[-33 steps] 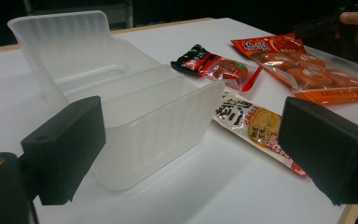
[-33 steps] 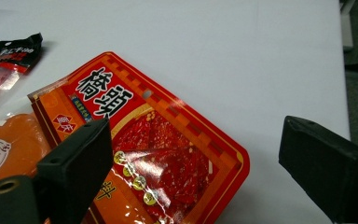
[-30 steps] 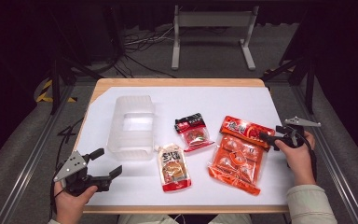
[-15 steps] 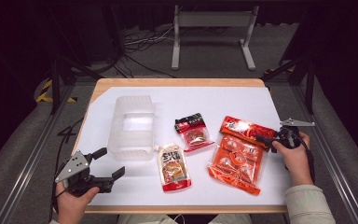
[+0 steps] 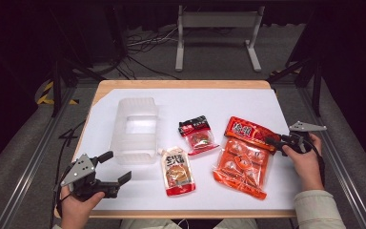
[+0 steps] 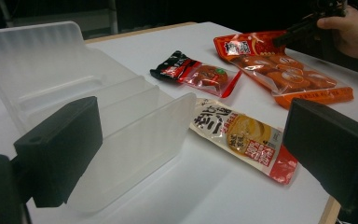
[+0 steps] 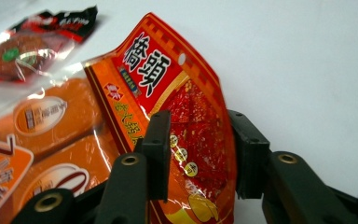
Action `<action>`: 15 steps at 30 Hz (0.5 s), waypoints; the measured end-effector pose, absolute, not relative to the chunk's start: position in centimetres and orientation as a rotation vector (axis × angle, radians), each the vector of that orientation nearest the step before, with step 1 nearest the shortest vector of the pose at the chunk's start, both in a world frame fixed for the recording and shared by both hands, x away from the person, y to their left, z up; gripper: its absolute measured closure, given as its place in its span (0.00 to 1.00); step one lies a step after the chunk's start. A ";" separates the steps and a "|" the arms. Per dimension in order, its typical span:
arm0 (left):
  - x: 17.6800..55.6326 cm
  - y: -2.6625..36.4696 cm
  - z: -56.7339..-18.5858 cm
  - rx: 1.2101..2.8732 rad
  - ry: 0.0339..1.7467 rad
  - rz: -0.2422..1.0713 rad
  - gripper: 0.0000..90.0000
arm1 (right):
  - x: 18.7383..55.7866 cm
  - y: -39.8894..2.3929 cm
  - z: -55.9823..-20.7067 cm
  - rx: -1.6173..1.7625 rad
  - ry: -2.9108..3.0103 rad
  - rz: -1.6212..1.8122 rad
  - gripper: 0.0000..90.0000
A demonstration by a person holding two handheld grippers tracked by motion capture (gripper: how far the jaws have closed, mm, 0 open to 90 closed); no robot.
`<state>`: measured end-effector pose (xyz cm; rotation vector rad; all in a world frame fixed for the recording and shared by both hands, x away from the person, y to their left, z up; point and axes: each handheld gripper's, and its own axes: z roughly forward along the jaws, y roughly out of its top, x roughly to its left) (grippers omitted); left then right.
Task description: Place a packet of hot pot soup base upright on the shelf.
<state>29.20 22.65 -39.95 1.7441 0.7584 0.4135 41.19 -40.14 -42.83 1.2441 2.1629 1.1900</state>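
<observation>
At the near edge of the bench (image 5: 267, 202), a wooden top covered by a white sheet, the left claw (image 5: 116, 168) is held open over bare surface. Further on, the red pack (image 7: 177, 107), lettered 橋頭, is seen between the jaws of the right claw (image 5: 270, 141), which have just been closing; contact cannot be told. It lies at the bench's right side, on the orange pack (image 5: 240, 164). A grey floor, cables (image 5: 143, 45) and a metal stand (image 5: 217, 21) are seen beyond.
</observation>
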 end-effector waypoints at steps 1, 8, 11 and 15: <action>29.2 22.6 -40.0 1.747 0.757 0.414 0.06 | 41.1 -40.0 -42.9 1.245 2.167 1.197 0.71; 29.3 22.5 -40.1 1.755 0.761 0.401 0.07 | 41.2 -40.0 -43.7 1.198 2.151 1.217 0.70; 29.3 22.3 -40.1 1.759 0.758 0.398 0.07 | 41.5 -40.0 -43.8 1.230 2.146 1.192 0.74; 29.4 22.1 -40.2 1.764 0.756 0.392 0.07 | 41.7 -40.2 -43.9 1.282 2.150 1.193 0.76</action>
